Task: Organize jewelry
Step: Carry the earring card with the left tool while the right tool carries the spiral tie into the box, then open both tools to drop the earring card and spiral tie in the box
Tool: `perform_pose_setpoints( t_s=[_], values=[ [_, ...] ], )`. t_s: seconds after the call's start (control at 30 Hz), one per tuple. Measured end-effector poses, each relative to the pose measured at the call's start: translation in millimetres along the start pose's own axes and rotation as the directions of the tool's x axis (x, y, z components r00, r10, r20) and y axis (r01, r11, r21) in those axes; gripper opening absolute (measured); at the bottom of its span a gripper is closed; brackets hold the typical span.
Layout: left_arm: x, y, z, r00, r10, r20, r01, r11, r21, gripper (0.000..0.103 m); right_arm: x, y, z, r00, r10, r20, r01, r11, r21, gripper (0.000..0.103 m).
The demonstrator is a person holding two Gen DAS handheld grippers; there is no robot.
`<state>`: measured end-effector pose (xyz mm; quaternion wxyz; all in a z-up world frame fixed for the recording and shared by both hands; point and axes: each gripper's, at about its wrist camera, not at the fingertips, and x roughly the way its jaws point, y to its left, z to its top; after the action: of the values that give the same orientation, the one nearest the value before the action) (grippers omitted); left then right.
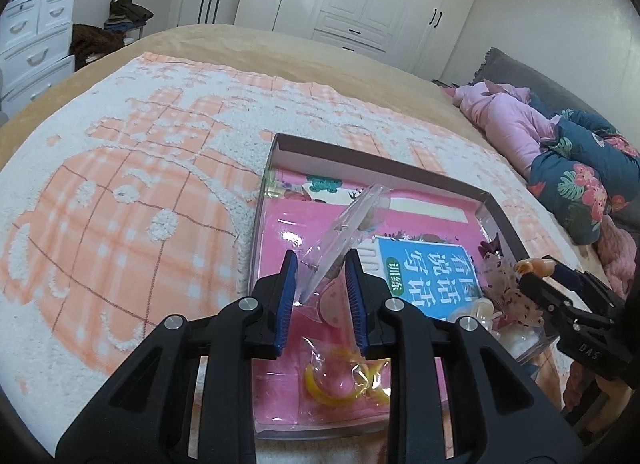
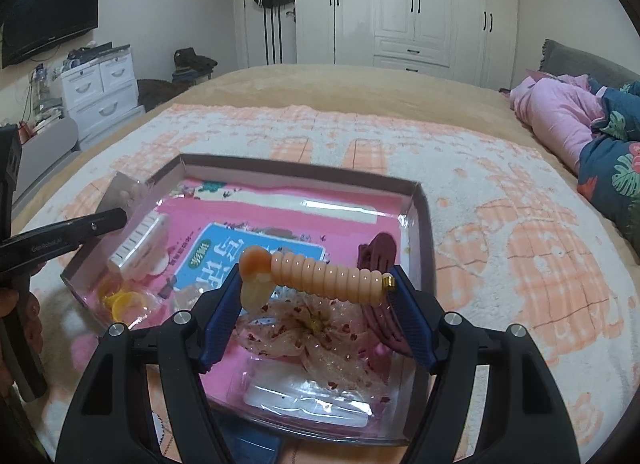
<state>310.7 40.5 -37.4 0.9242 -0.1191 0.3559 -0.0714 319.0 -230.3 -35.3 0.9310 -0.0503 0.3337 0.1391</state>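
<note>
Both grippers carry pieces above the tray (image 2: 420, 200): left gripper (image 1: 320, 288) pinching a clear packet (image 1: 344, 224), right gripper (image 2: 316, 288) clamped on a peach coil hair tie (image 2: 328, 274), while yellow rings (image 2: 120, 300), scrunchie (image 2: 312, 328) and claw clip (image 2: 376, 256) already lie inside, so sorting looks partly done.

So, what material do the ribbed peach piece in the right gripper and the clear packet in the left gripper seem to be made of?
The ribbed peach piece looks like glossy plastic or resin: its smooth rings carry soft highlights, and a small gold metal-looking cap sits at one end. The clear packet looks like thin transparent plastic film: the pink box bottom shows through it, with shiny creases.
</note>
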Motion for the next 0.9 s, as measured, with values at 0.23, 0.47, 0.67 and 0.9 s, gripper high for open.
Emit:
perform_pose_setpoints(
  t_s=[0.23, 0.47, 0.67, 0.9],
  values=[
    [2, 1, -4, 1.000, -0.001, -0.015, 0.001, 1.000, 0.000, 0.018, 7, 7, -11, 0.999, 0.020, -0.038, -0.021, 1.000, -0.007, 0.071],
    [-3, -2, -9, 1.000, 0.000, -0.008, 0.000, 1.000, 0.005, 0.018, -2, 7, -16, 0.999, 0.043, -0.029, -0.043, 0.999, 0.016, 0.079],
    [-15, -5, -11, 1.000, -0.001, 0.008, 0.001, 1.000, 0.007, 0.021, -20, 5, -19, 0.999, 0.049, 0.002, -0.049, 0.998, 0.027, 0.085],
    [-42, -13, -16, 0.999, 0.000, 0.044, -0.001, 1.000, 0.013, 0.039, -50, 2, -24, 0.997, 0.043, 0.065, -0.045, 0.999, 0.028, 0.093]
  ],
)
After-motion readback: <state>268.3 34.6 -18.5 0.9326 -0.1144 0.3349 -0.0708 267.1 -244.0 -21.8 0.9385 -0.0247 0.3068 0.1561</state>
